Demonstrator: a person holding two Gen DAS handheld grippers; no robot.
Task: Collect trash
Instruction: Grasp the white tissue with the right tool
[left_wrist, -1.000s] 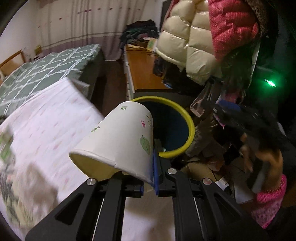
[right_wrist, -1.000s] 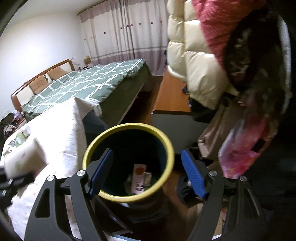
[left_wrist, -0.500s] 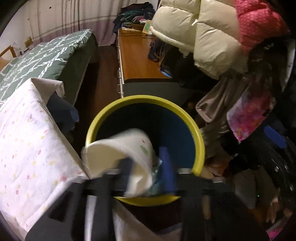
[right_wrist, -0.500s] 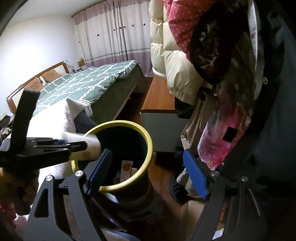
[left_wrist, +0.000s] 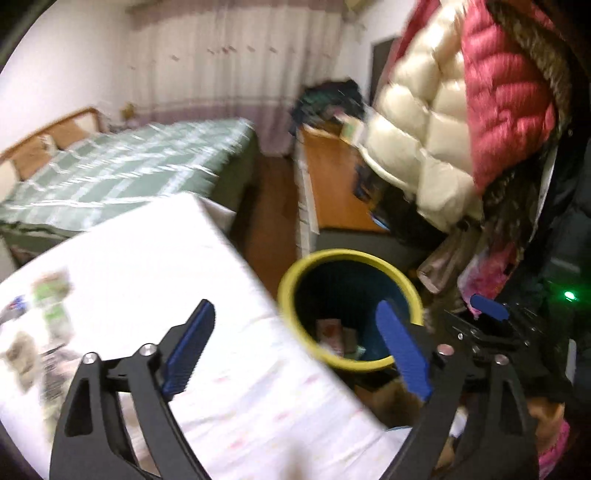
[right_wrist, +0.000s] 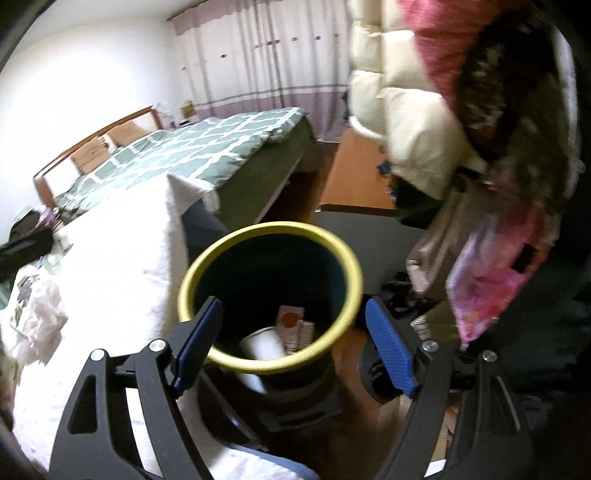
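white paper cup (right_wrist: 263, 345) inside yellow-rimmed bin (right_wrist: 271, 229), below open right claw (right_wrist: 295, 345)

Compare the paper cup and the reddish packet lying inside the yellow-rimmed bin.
The paper cup is white and round, lying on its side; the reddish packet is flat, with a dark round mark. The cup lies nearer the camera against the near wall of the bin; the packet lies behind it. Both rest inside the bin, touching neither gripper.

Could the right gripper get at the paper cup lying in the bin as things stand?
Probably yes. The right gripper is open and empty, right over the yellow-rimmed bin, whose mouth is uncovered. The paper cup lies on top of the other trash, though it sits deep inside.
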